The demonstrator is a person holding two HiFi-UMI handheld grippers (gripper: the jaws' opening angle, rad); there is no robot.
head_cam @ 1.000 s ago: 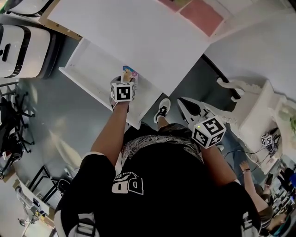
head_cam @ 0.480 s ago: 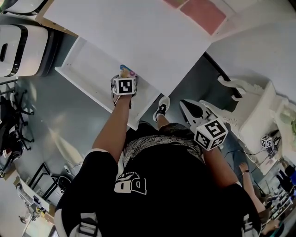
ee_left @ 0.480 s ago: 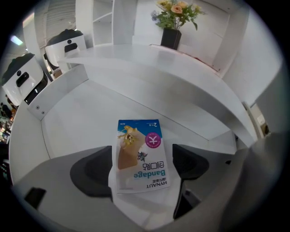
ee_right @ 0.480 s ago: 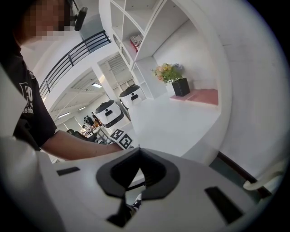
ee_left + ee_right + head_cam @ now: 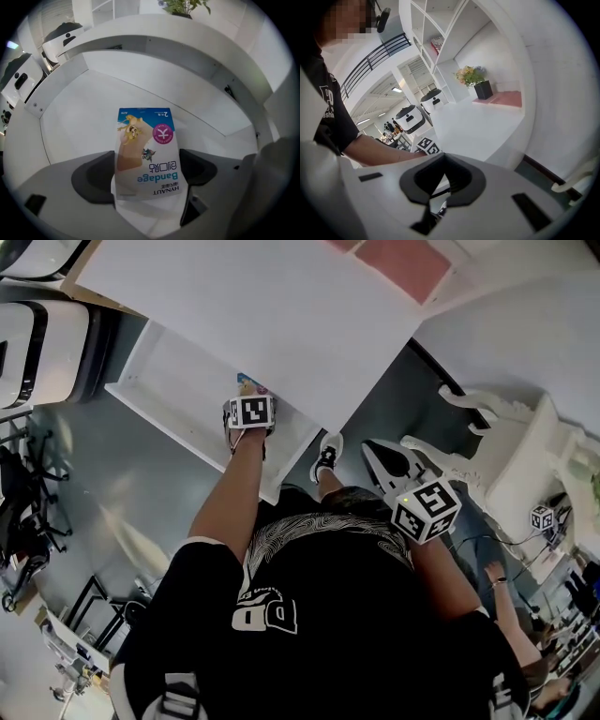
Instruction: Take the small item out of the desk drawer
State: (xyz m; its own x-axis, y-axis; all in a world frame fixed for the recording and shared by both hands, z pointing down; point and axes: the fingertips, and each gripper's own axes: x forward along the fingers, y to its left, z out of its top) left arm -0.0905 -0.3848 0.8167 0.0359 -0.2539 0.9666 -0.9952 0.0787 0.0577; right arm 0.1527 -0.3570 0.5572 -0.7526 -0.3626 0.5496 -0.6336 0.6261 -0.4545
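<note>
Since a second ago we see the left gripper (image 5: 146,177) sunk deeper into the drawer, its marker cube slid toward 12 o'clock in the head view. Its jaws have just been opening. The right gripper (image 5: 445,194) sits where it did.

White desk (image 5: 281,315) fills the 12 o'clock part of the head view. The drawer (image 5: 178,381) stands pulled out from the desk edge toward 8 o'clock, and its white floor is bare except for one item.

The left forearm (image 5: 230,493) runs out nearly straight from the shoulder toward 12 o'clock and ends over the drawer's 3 o'clock end, with the gripper aimed steeply down. The right arm is bent and parked beside the torso at 4 o'clock, well apart from the drawer. So we judge the pick is the left hand's job.

Left jaws are spread wide, one at 9 o'clock and one at 3 o'clock in the left gripper view. Right jaws are closed on nothing, pointing out over the desk.

The bandage packet (image 5: 147,150) lies flat on the drawer floor. Its near end is already between the left jaws and the rest runs away toward 12 o'clock, so its long axis follows the line the gripper points along. Its long edges sit just beside the pads. We see no squeeze on it yet, so we count it as not gripped. We judge the next move is closing across the short width, then lifting. The thin, flat packet may slip under the pads.
</note>
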